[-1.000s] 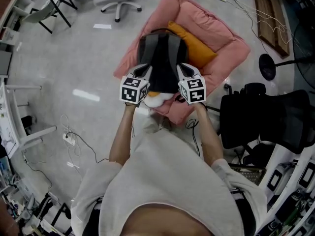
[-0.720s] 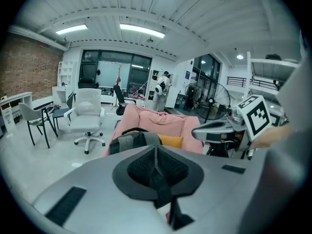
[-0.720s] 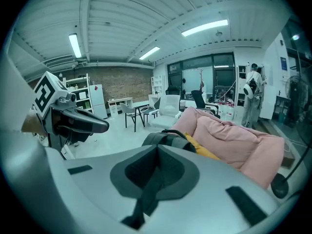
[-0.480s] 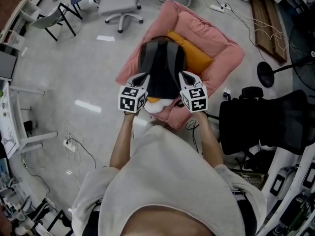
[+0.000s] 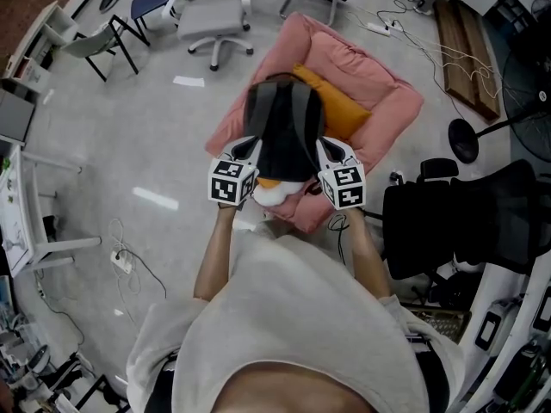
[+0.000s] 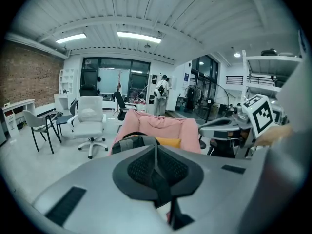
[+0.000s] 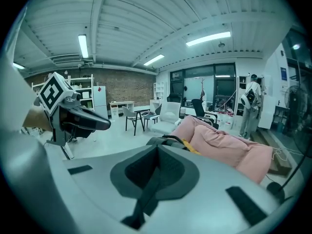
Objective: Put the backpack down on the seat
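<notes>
Holding the backpack over the front of the pink seat, cushion behind it. Left gripper and right gripper are each clenched on a strap. Move it further in, lower level, and let go both sides together once it rests.

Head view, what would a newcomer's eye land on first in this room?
The big pink seat in the middle of the grey floor, with an orange cushion on it. Over its near side is a black and grey backpack, held by the left gripper and the right gripper, each shut on a dark strap.
</notes>
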Available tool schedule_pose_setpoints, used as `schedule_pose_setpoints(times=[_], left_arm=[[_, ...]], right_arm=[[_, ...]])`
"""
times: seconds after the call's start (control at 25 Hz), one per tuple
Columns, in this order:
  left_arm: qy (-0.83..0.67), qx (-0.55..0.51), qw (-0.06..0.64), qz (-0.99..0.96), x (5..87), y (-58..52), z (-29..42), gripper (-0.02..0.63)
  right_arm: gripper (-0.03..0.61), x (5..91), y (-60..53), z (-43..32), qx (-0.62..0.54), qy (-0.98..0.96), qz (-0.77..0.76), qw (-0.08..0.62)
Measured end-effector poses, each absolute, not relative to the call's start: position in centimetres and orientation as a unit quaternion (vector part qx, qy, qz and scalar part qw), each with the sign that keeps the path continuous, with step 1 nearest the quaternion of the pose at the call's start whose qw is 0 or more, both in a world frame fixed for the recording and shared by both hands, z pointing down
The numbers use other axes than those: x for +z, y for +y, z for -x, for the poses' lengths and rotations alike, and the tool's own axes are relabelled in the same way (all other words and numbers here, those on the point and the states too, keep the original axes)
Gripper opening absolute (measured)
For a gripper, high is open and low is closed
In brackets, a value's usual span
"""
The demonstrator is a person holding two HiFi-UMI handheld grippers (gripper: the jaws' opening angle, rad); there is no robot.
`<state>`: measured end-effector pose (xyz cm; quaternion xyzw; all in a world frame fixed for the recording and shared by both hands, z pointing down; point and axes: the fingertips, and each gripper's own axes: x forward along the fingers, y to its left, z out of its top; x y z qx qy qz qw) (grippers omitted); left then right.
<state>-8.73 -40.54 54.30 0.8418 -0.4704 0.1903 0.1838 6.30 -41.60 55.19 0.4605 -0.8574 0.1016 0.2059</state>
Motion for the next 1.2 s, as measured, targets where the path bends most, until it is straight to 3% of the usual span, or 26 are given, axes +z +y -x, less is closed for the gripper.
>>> schedule_pose_setpoints(times=[1.2], left_arm=[[-0.472,0.187,0.188,-0.841,54.46,-39.77,9.49,0.023]], right_arm=[[-0.002,55.27,-41.09,-6.58,0.097,-0.85,-0.468,0.22]])
